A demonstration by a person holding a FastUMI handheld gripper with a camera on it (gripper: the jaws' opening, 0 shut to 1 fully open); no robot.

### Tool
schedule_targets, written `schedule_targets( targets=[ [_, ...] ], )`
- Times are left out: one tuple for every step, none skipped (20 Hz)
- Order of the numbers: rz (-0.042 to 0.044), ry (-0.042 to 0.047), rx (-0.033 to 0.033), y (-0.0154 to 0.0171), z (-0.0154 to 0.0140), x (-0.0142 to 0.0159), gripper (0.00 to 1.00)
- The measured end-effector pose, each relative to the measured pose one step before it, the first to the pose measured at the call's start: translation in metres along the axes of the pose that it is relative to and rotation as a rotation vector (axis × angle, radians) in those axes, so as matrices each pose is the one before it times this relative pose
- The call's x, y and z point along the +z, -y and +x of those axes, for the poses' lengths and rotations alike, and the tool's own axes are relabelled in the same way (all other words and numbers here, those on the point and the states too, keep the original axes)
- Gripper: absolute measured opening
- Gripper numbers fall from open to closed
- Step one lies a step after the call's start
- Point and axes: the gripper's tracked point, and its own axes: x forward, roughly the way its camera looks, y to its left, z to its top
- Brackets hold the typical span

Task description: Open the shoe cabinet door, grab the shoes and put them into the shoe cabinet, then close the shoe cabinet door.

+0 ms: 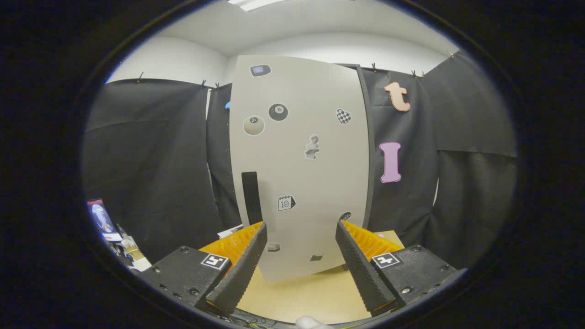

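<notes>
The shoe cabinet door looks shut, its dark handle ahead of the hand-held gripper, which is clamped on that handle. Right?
Not quite. In the gripper view the hand-held gripper is open, its fingers spread and gripping nothing; the dark handle sits ahead of them, untouched. The shoe cabinet door does look shut, as you said.

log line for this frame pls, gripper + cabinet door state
gripper: open, holding nothing | shoe cabinet door: shut, just ahead of fingers | black handle: untouched, beyond left finger | step: door not yet opened
</notes>
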Motion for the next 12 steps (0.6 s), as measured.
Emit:
schedule_targets(
  targets=[
    [-0.00353,0.00322,-0.0156,0.00188,-0.00818,0.00326,0.99],
    [-0.0081,0.00118,-0.01894,0.00247,-0.00722,0.00315,0.99],
    [-0.00824,-0.00451,-0.02753,0.00498,-0.0101,-0.00044,0.99],
    [-0.00591,0.00565,-0.02228,0.0034,-0.00929,0.00094,0.99],
    [-0.00602,0.00535,-0.02113,0.00121,-0.00911,0.00196,0.99],
    [-0.00468,-0.0055,-0.02872,0.00422,-0.00975,-0.00189,0.99],
    [-0.00093,0.00313,-0.01955,0.00316,-0.00991,-0.00107,0.99],
    [-0.00148,0.00939,-0.01528,0.00081,-0.00729,0.00063,0.99],
    [0.00049,-0.00218,-0.01807,0.003,-0.00723,-0.00182,0.99],
    [0.00484,-0.00604,-0.01344,0.00174,-0.0072,-0.00279,0.99],
    [0.01088,0.00284,-0.00784,-0.00025,-0.00689,-0.00088,0.99],
    [0.01022,0.00525,-0.00737,-0.00013,-0.00678,0.00076,0.99]
  ],
)
